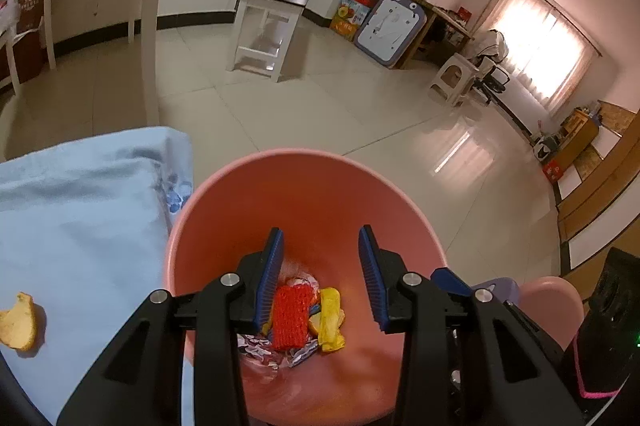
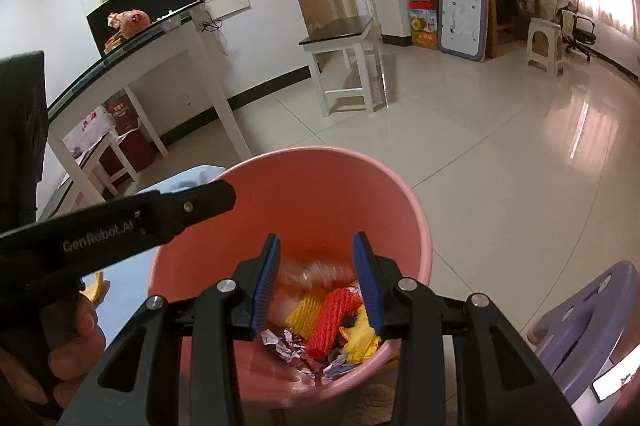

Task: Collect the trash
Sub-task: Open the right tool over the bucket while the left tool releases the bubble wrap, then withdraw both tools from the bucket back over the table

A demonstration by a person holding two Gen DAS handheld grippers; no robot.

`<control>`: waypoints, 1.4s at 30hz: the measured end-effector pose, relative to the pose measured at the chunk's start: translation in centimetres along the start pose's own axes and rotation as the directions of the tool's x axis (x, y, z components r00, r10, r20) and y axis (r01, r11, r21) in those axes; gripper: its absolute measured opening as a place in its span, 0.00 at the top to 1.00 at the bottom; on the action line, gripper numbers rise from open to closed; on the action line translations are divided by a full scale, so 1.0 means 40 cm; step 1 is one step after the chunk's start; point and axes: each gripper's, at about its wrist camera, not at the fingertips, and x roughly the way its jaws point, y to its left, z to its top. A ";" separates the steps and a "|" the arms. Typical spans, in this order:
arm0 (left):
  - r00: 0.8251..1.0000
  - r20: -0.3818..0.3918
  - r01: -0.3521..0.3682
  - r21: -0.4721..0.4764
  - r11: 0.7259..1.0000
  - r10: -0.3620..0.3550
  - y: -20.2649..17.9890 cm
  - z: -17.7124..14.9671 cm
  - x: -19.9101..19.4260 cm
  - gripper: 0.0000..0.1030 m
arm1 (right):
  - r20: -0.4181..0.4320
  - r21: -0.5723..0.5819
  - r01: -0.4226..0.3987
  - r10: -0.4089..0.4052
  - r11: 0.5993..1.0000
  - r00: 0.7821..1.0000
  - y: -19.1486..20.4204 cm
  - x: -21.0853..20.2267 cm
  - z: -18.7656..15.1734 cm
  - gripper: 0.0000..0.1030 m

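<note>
Home living room: tiled floor [image 2: 500, 154], curtained window [image 1: 536, 54]

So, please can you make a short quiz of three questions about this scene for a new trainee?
1. True or false: the pink bin is empty.
2. What lies on the blue cloth? A) peel piece B) spoon C) bottle
3. What colour is the foam net under the left gripper?

Key: 1 false, it holds the net, a yellow wrapper and foil. 2 A. 3 red.
</note>
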 end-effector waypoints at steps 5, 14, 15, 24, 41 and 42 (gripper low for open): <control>1.000 0.021 0.010 0.004 1.000 -0.010 -0.001 0.001 -0.046 0.62 | 0.004 -0.012 -0.012 0.012 1.000 1.000 0.015 -0.032 -0.014 0.62; 0.997 0.058 -0.047 0.025 0.999 0.045 0.006 -0.013 -0.136 0.62 | 0.006 -0.023 -0.030 0.031 0.999 1.000 0.060 -0.097 -0.050 0.59; 0.997 0.062 -0.052 0.026 0.998 0.050 0.008 -0.017 -0.145 0.62 | 0.007 -0.026 -0.032 0.033 0.999 0.999 0.068 -0.107 -0.055 0.59; 0.995 0.068 -0.075 0.033 0.997 0.073 0.043 -0.052 -0.233 0.62 | 0.003 -0.028 -0.077 0.077 0.997 0.997 0.136 -0.171 -0.096 0.59; 0.988 0.131 -0.086 0.073 0.994 0.076 0.103 -0.117 -0.403 0.62 | 0.041 -0.108 -0.124 0.129 0.986 0.991 0.289 -0.286 -0.152 0.58; 0.988 0.136 -0.089 0.074 0.993 0.078 0.111 -0.120 -0.414 0.62 | 0.042 -0.114 -0.128 0.134 0.985 0.990 0.300 -0.291 -0.157 0.58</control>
